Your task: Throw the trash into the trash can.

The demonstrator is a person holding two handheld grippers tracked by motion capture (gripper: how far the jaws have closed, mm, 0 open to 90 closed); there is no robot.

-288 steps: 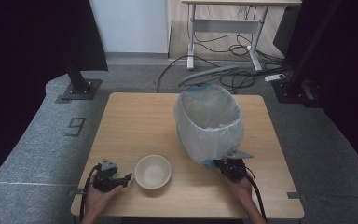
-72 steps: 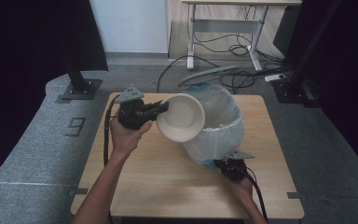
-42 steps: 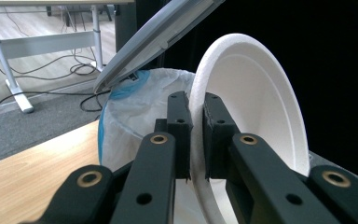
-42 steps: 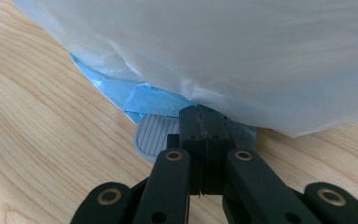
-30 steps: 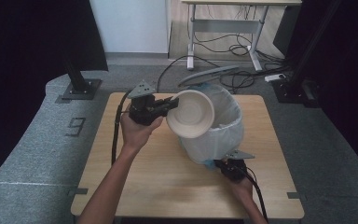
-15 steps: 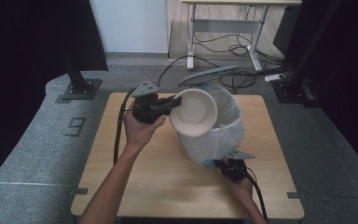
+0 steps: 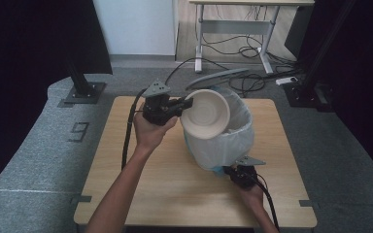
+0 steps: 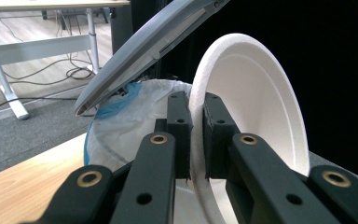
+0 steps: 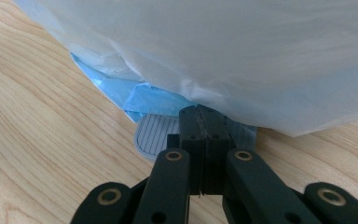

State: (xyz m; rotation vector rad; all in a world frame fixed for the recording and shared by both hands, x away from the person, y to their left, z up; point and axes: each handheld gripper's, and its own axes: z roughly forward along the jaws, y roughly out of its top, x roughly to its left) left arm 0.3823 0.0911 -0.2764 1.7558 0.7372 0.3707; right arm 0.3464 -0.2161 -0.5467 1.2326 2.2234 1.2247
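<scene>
Above the bin's open mouth, a white foam bowl (image 7: 205, 113) tilts on edge, its rim pinched in the closed left gripper (image 7: 178, 106). Below, the right gripper (image 9: 200, 122), jaws pressed together, rests on the pedal (image 9: 156, 133) of the bag-lined pedal bin (image 7: 228, 141), lid (image 7: 217, 77) raised

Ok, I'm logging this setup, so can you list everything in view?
bowl: one, white foam, tipped on edge over the bin's open top, rim pinched in the left claw
pedal bin: one, grey, white and blue liners, on the table
bin lid: one, grey, raised
foot pedal: one, grey ribbed, under the right claw's tips
table: one, light wood
desk: one, white-legged, behind, cables below
left claw: black, shut on the bowl
right claw: black, shut, at the bin's base
</scene>
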